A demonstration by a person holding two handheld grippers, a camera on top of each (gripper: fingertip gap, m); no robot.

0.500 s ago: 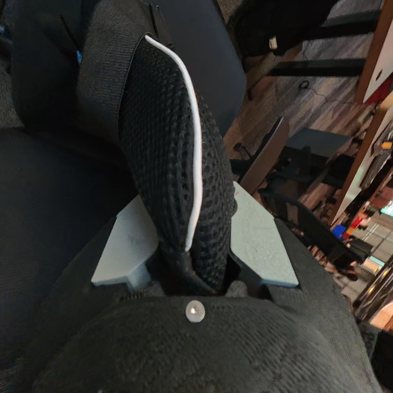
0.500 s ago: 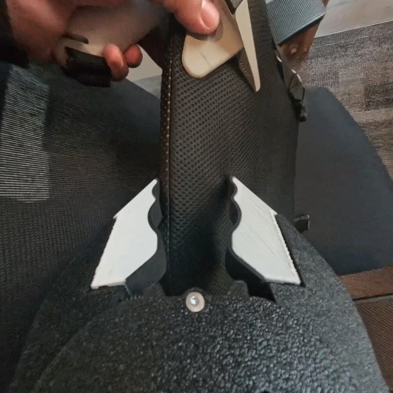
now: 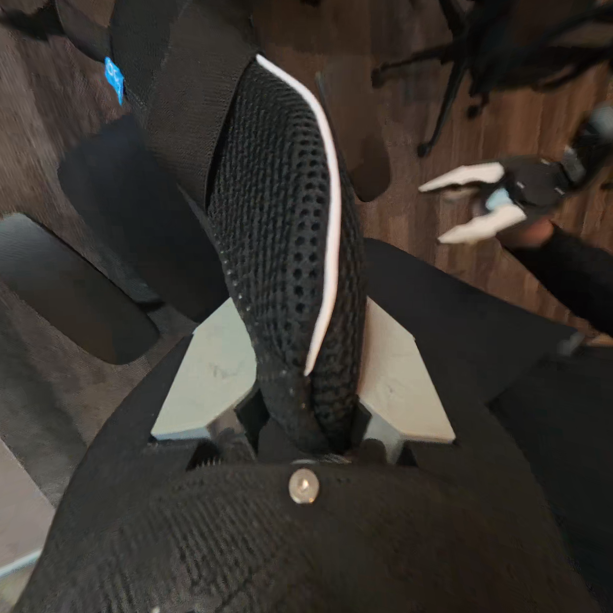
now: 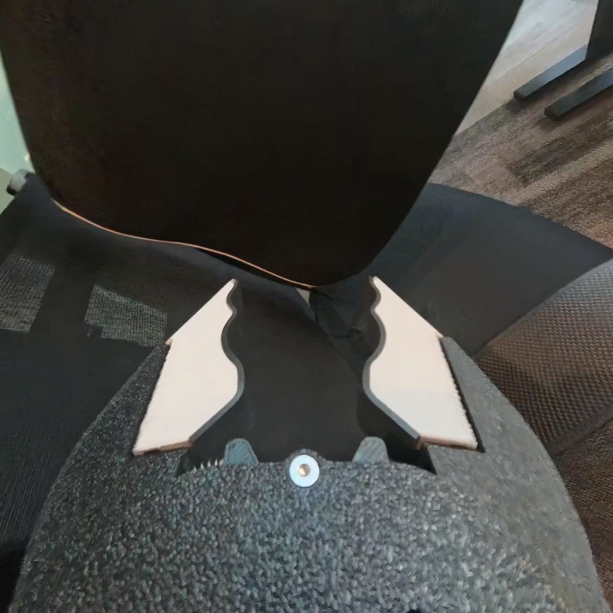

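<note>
Clamped between my left gripper's (image 3: 306, 358) two pale fingers (image 3: 212, 368), one black mesh strap (image 3: 282, 232) with one white piping line rises over brown floor (image 3: 464, 139); my right gripper (image 4: 303, 358) gapes empty near one chair's seat edge (image 4: 464, 248)

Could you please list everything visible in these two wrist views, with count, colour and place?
Padded mesh strap: one, black with white piping, clamped between the left gripper's fingers.
Webbing band: one, black, joined to the strap's far end.
Blue tag: one, upper left by the webbing.
Chair backrest: one, black, just beyond the right gripper.
Mesh seat: one, black, under the right gripper.
Floor: brown, beneath everything.
Chair base: one, black, far right on the floor.
Left gripper: one, black with pale fingers, shut on the strap.
Right gripper: one, black with pale fingers, open, holding nothing.
</note>
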